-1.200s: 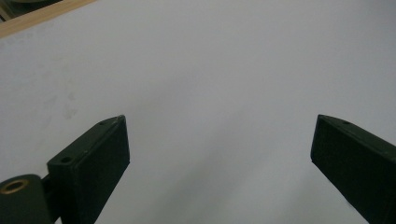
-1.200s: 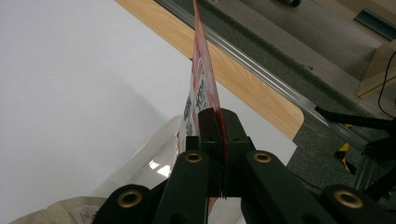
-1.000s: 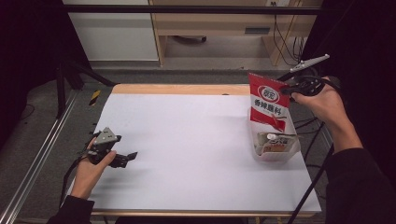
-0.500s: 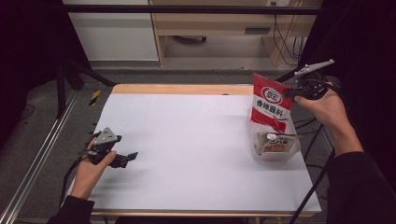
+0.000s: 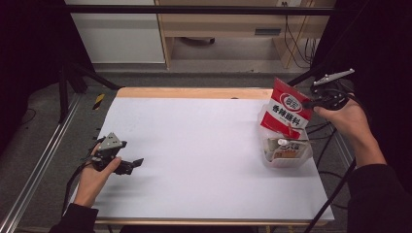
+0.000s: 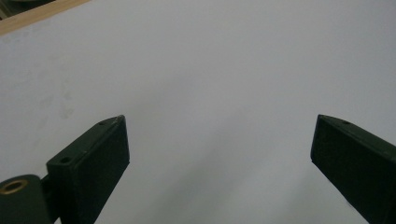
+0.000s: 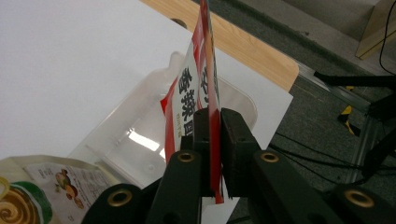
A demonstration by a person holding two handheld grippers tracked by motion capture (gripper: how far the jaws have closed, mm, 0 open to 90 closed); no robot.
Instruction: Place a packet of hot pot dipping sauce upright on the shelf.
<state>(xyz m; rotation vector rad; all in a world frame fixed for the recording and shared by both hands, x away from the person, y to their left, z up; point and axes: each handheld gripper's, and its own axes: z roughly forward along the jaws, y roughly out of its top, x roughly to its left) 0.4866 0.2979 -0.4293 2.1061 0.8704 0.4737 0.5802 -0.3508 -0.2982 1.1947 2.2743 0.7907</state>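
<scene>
A red seasoning packet with white and black print hangs tilted over a clear plastic container at the table's right side. My right gripper holds its right edge. In the right gripper view the black jaws stand pinched on the packet's thin edge above the container. They have just been opening slightly, with the packet still between the pads. A pale packet lies in the container. My left gripper rests open on the white table near the left edge, jaws wide apart with nothing between them.
The white table top has a wooden strip along its far edge. Cables trail off the right side. A metal rail runs along the floor at the left, and a wooden bench stands behind.
The right hand has lowered the red packet a little toward the clear container. The left hand and its gripper have stayed where they were.
</scene>
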